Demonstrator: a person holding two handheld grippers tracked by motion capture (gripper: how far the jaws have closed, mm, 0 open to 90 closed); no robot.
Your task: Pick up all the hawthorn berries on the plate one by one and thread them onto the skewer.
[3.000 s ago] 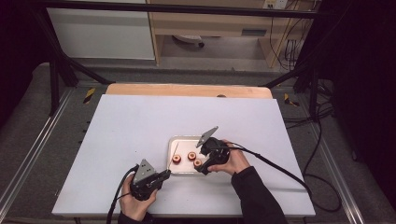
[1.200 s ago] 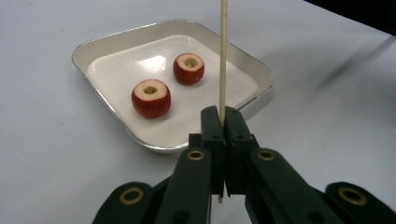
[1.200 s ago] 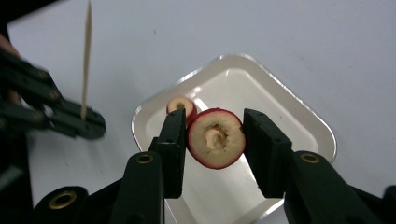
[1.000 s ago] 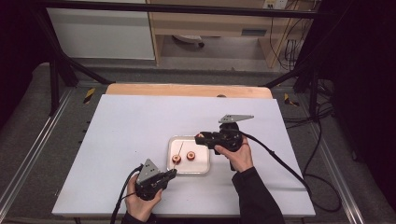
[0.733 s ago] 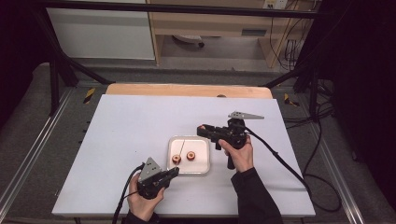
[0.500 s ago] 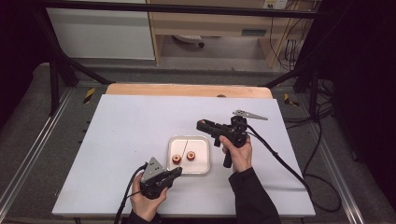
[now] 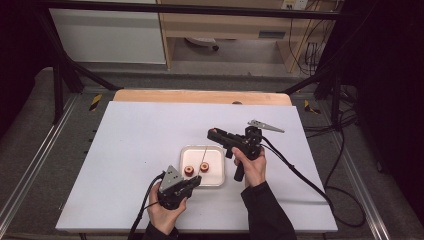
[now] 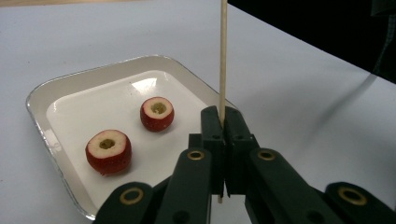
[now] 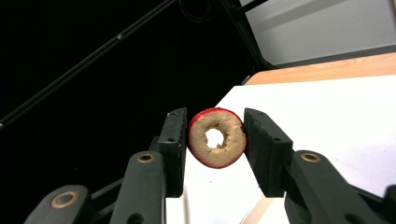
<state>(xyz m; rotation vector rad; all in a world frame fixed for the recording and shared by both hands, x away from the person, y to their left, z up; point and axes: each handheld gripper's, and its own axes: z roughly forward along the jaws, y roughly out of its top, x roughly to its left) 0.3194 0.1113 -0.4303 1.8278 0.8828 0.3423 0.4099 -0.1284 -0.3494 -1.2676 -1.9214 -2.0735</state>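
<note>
While the left gripper (image 8: 223, 140) pinches an upright skewer (image 8: 223, 56) beside the tray (image 8: 42, 100), two cored fruits (image 8: 108, 150) lie in it. The right gripper's (image 9: 215, 140) fingers (image 9: 266, 144) clamp a third fruit (image 9: 216, 137) above the bench (image 7: 140, 130).

High view, frame centre: white tray (image 7: 218, 181) on white table (image 7: 140, 145), two red cored fruit pieces (image 7: 189, 170) (image 7: 204, 166) inside, side by side. Thin wooden skewer (image 7: 204, 154) rises over tray. My left gripper (image 7: 196, 182) lower centre, jaws at tray's near-left edge, at skewer's foot. My right gripper (image 7: 214, 133) held level right of centre, above tray's far edge, jaws pointing frame-left. Can't tell from here what sits between right jaws. Cables trail toward bottom and lower right.
</note>
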